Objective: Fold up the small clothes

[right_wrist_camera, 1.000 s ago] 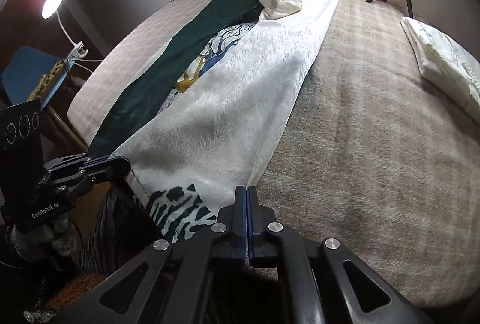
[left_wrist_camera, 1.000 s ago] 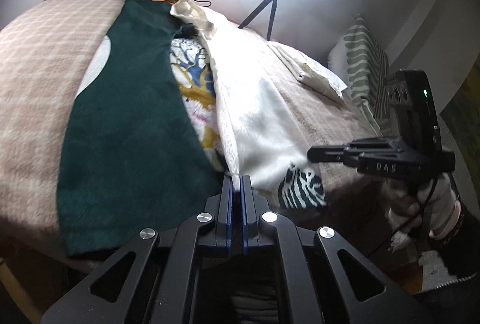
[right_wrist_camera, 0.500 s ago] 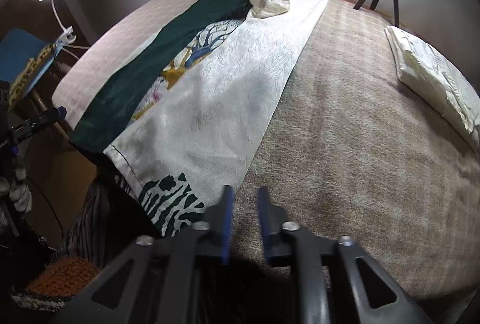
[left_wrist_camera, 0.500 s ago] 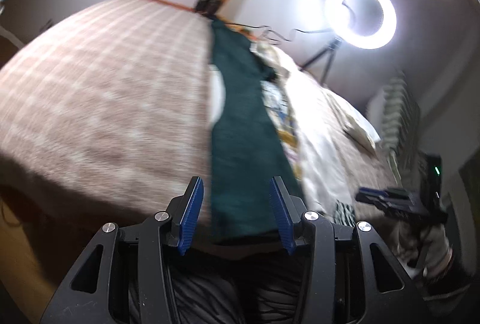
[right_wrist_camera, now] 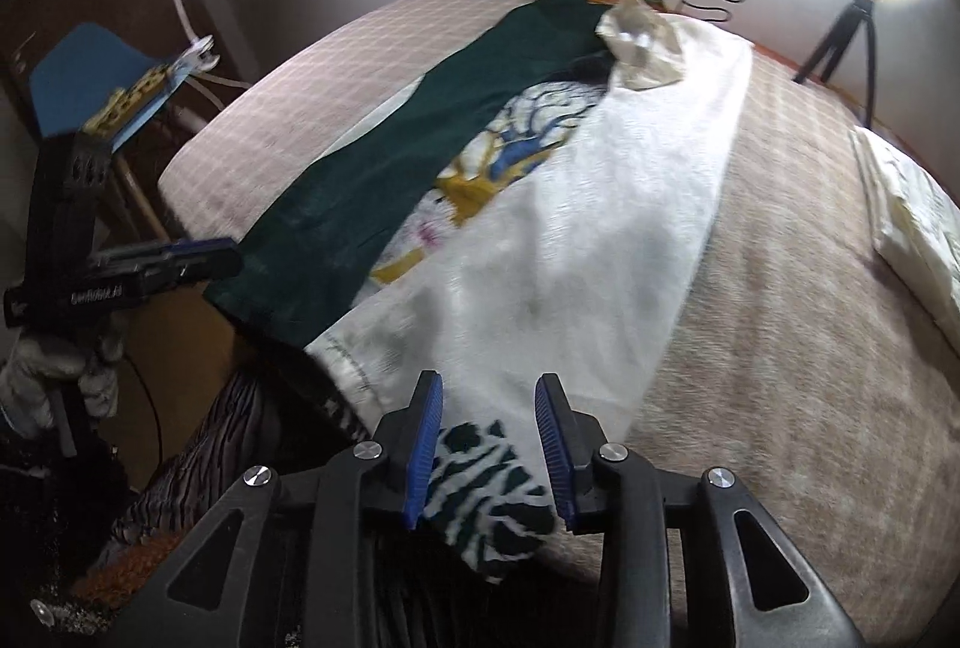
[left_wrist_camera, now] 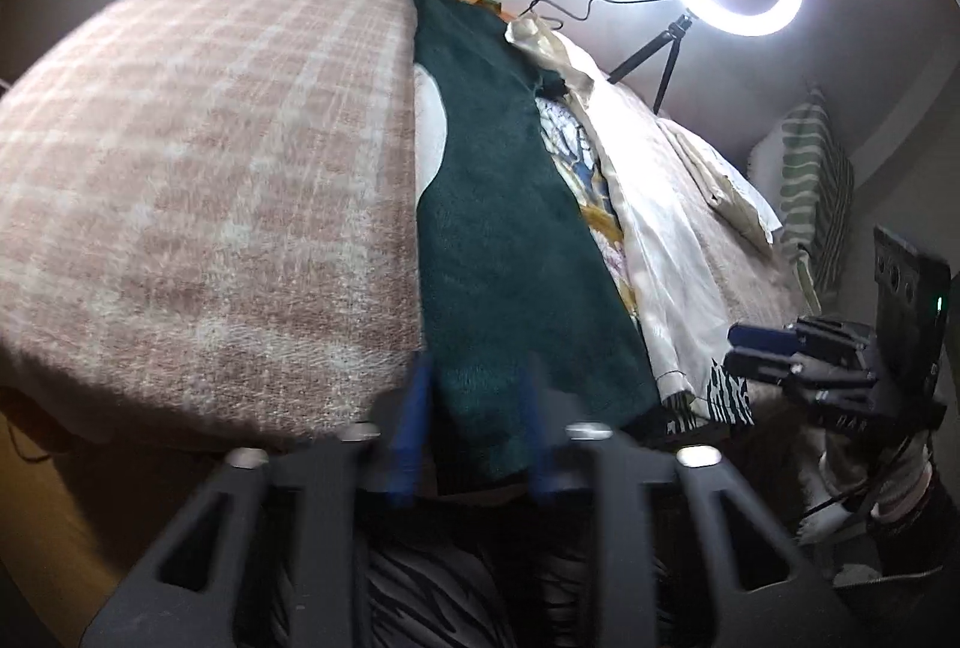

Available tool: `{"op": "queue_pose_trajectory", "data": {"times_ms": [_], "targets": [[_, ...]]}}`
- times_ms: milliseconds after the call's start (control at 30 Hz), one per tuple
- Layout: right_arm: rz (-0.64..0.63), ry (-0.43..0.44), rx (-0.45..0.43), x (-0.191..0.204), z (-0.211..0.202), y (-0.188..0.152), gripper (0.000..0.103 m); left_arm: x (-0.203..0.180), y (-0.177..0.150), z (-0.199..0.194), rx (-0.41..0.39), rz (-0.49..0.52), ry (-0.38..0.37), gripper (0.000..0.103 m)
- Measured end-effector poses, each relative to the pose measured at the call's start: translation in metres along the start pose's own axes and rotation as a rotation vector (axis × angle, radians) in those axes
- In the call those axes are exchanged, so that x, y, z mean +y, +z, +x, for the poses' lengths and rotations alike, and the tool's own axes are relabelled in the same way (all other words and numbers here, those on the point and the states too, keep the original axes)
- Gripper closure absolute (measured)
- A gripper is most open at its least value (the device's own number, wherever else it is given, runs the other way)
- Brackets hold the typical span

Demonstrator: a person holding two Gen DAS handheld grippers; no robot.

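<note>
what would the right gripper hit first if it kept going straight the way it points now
Probably the white cloth on the bed: its near hem with the black-and-white patch lies between the opening right gripper fingers, not yet pinched. Depth is hard to judge.

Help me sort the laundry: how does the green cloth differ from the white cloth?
The green cloth is dark, plain and narrow; the white cloth is pale, wider and carries a zebra-patterned patch at its near end. The green cloth lies on the left, the white on the right. Both stretch lengthwise across the checked blanket.

Left gripper (left_wrist_camera: 474, 426) jaws motion-blurred
</note>
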State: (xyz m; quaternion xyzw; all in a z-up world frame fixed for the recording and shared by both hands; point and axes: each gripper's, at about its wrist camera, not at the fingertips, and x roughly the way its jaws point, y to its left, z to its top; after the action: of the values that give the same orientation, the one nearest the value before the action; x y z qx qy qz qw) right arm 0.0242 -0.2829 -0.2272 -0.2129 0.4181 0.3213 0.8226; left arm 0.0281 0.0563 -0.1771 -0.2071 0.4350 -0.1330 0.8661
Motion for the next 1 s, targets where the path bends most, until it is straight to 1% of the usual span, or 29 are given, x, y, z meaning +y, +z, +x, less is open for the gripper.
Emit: {"op": "queue_pose_trajectory", "data": {"times_ms": [33, 100, 133, 200, 233, 267, 300, 333, 400, 533, 567, 667, 700, 800, 833, 867, 900, 933, 967, 1000], "targets": [[-0.009, -0.016, 0.004, 0.003, 0.002, -0.002, 0.069, 0.003, 0.002, 0.000, 0.005, -0.005, -0.004, 0.095], [0.007, -0.034, 0.012, 0.002, 0.005, -0.007, 0.069, 0.006, 0.003, 0.000, 0.017, -0.006, -0.020, 0.095], [0.035, -0.040, 0.015, -0.002, 0.005, -0.010, 0.067, 0.006, 0.004, -0.002, 0.023, -0.004, -0.026, 0.095], [0.118, -0.066, 0.013, -0.017, 0.001, -0.018, 0.060, 0.007, 0.006, -0.005, 0.042, 0.008, -0.044, 0.095], [0.154, -0.072, 0.009, -0.023, -0.001, -0.021, 0.054, 0.008, 0.008, -0.005, 0.055, 0.011, -0.045, 0.092], [0.203, -0.066, 0.004, -0.032, -0.003, -0.027, 0.051, 0.009, 0.010, -0.006, 0.076, 0.009, -0.043, 0.089], [0.245, -0.052, 0.003, -0.039, -0.005, -0.032, 0.051, 0.011, 0.011, -0.006, 0.099, 0.005, -0.040, 0.077], [0.290, -0.033, 0.005, -0.046, -0.006, -0.037, 0.051, 0.013, 0.013, -0.006, 0.118, 0.003, -0.059, 0.075], [0.370, 0.012, 0.000, -0.059, -0.008, -0.049, 0.051, 0.013, 0.015, -0.006, 0.146, 0.016, -0.067, 0.075], [0.452, 0.104, -0.036, -0.071, -0.012, -0.058, 0.050, 0.005, 0.017, 0.000, 0.211, 0.074, -0.096, 0.075], [0.465, 0.128, -0.041, -0.073, -0.012, -0.059, 0.050, 0.003, 0.018, 0.002, 0.222, 0.084, -0.099, 0.075], [0.496, 0.219, -0.037, -0.075, -0.008, -0.060, 0.060, -0.003, 0.020, 0.007, 0.255, 0.100, -0.118, 0.077], [0.495, 0.237, -0.032, -0.074, -0.007, -0.060, 0.061, -0.004, 0.019, 0.007, 0.257, 0.100, -0.121, 0.078], [0.471, 0.246, -0.030, -0.068, -0.003, -0.056, 0.061, 0.000, 0.019, 0.008, 0.243, 0.071, -0.140, 0.079], [0.470, 0.252, -0.029, -0.068, -0.002, -0.055, 0.064, 0.001, 0.020, 0.008, 0.238, 0.058, -0.142, 0.081], [0.472, 0.259, -0.026, -0.068, -0.001, -0.055, 0.067, 0.002, 0.019, 0.009, 0.234, 0.052, -0.140, 0.084], [0.476, 0.267, -0.023, -0.068, 0.001, -0.054, 0.069, 0.003, 0.019, 0.008, 0.231, 0.052, -0.135, 0.089], [0.477, 0.269, -0.020, -0.069, 0.001, -0.054, 0.073, 0.005, 0.019, 0.008, 0.226, 0.047, -0.133, 0.093], [0.472, 0.266, -0.017, -0.069, 0.001, -0.055, 0.079, 0.007, 0.018, 0.008, 0.222, 0.038, -0.136, 0.093], [0.469, 0.265, -0.010, -0.068, 0.002, -0.054, 0.082, 0.009, 0.018, 0.008, 0.218, 0.028, -0.142, 0.094]]}}
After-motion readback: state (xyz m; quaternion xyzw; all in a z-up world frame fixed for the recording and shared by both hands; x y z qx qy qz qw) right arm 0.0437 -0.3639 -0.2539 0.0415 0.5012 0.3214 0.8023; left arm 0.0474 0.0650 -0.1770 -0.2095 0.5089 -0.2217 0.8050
